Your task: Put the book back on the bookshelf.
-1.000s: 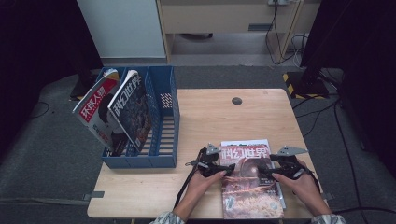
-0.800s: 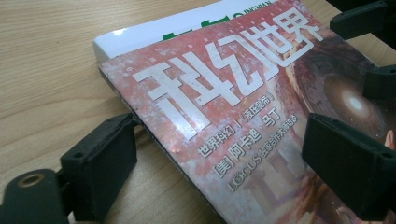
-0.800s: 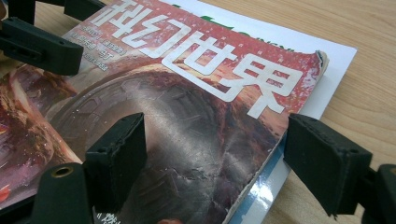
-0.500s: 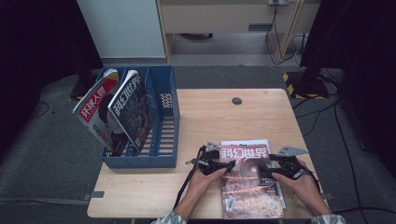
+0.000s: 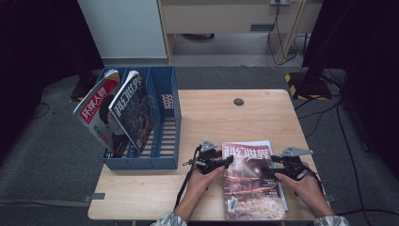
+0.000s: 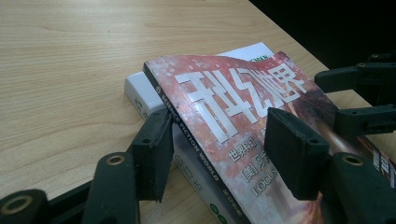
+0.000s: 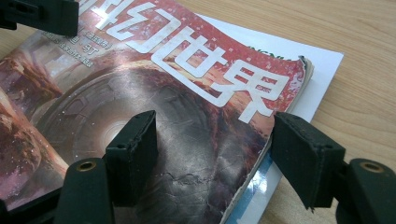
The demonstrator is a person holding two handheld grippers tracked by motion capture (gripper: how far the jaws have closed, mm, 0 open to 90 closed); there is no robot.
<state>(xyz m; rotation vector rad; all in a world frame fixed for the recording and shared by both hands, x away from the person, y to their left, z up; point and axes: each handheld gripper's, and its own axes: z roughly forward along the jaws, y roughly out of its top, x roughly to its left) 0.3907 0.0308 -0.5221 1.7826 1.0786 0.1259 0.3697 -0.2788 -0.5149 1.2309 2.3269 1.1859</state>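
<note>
Left tongs [image 5: 228,160] straddle the spine edge of the mag [image 5: 251,183], which lies face up on a white book [image 6: 140,91] at the near edge of the tabletop [image 5: 226,122]. The jaws have just been closing, but it's not a grip yet. In the left gripper view, one pad [image 6: 154,154] sits at the spine and the other rests over the cover, w/ the edge between them.

Right tongs [image 5: 268,165] are the same story on the opposite edge. They've been closing too and are open for now, one pad [image 7: 133,149] on the cover and the other hanging past the curled page edge.

I reckon the job is to lift the mag off the stack. For that I'd get each lower pad under the top mag alone, not the white book, then pinch both sides evenly. The cover is glossy and the body floppy, so a one-sided lift would prob. sag or slip.

Round about: rack [image 5: 164,136] stands far left, blue, w/ two mags [image 5: 117,113] leaning in its left slots and the right slot free. The path there across the tabletop looks open. A small dark hole [image 5: 238,101] sits further back, no bother. The main snag is the white book underneath, as it could come up too.
</note>
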